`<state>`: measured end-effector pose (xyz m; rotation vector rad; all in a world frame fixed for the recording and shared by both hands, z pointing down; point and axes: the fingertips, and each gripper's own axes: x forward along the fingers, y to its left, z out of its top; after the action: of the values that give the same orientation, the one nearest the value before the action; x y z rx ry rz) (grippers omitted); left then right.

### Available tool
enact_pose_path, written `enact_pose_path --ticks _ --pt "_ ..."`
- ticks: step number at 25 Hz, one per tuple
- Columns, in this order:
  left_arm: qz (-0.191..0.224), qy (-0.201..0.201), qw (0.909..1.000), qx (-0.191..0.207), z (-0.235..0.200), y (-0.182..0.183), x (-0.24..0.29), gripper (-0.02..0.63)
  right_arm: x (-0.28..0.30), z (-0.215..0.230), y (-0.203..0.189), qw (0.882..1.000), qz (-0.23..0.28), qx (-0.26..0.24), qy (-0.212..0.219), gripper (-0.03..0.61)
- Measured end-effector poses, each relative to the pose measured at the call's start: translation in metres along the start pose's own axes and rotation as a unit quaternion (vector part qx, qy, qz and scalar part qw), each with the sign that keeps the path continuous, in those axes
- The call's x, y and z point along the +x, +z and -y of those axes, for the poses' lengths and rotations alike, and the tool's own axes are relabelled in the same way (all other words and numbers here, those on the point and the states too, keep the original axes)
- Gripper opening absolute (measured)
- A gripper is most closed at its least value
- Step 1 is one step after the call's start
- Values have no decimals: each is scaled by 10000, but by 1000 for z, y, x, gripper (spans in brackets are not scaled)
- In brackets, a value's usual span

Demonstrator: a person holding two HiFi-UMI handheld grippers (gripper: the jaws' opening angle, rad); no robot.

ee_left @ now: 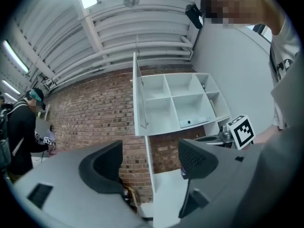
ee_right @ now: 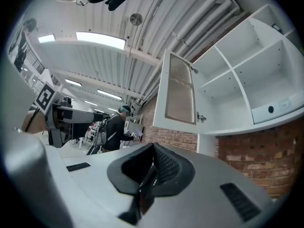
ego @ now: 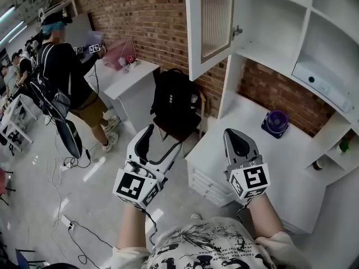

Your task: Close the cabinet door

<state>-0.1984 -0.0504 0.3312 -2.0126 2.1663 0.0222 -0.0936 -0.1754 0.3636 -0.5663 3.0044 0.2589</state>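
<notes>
Cabinet door (ego: 210,27) swung open, both my claws low beneath it.
Below the door, my left gripper (ee_left: 149,163) gapes empty and my right gripper (ee_right: 151,167) is pinched closed. The left gripper view catches the door edge-on, while the right gripper view shows its ribbed pane (ee_right: 180,91).

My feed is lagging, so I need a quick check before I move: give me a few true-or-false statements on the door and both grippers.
The cabinet door is shut. False: it stands open.
The left gripper has its jaws apart, with nothing between them. True.
The right gripper is open. False: its jaws are together, holding nothing.
A purple object sits on the white desk. True.
</notes>
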Motion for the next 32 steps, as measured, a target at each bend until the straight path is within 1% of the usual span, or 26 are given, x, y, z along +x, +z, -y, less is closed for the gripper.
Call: enact_pose_path --ticks 4,9,13,17,19,22,25,28,32 --pt "108 -132 9998 126 -37 3 42 359 49 20 5 9999 68 -115 -90 15" --pt "259 -478 9985 111 -72 5 85 359 90 27 9 9993 67 -303 -227 15" --pt "545 -862 9948 -74 -93 10 112 359 113 34 13 9971 97 -405 -637 15" --pt "770 -1319 9883 -48 -116 18 139 359 136 38 23 9927 240 -606 -1013 15" --pt "875 -1588 9834 -68 -126 28 153 359 143 41 32 9893 282 -660 -1270 15" --pt "1035 -2113 9718 -186 -141 58 169 360 156 43 51 9828 237 -667 -1707 15" --pt "1195 -2621 9575 -164 -161 91 180 359 176 34 68 9760 193 -750 -2034 15" --pt "1475 -3129 9382 -121 -166 116 187 359 179 24 75 9681 299 -861 -2332 15" --pt "1769 -3748 9095 -316 -169 157 200 359 178 17 94 9597 336 -995 -2608 15"
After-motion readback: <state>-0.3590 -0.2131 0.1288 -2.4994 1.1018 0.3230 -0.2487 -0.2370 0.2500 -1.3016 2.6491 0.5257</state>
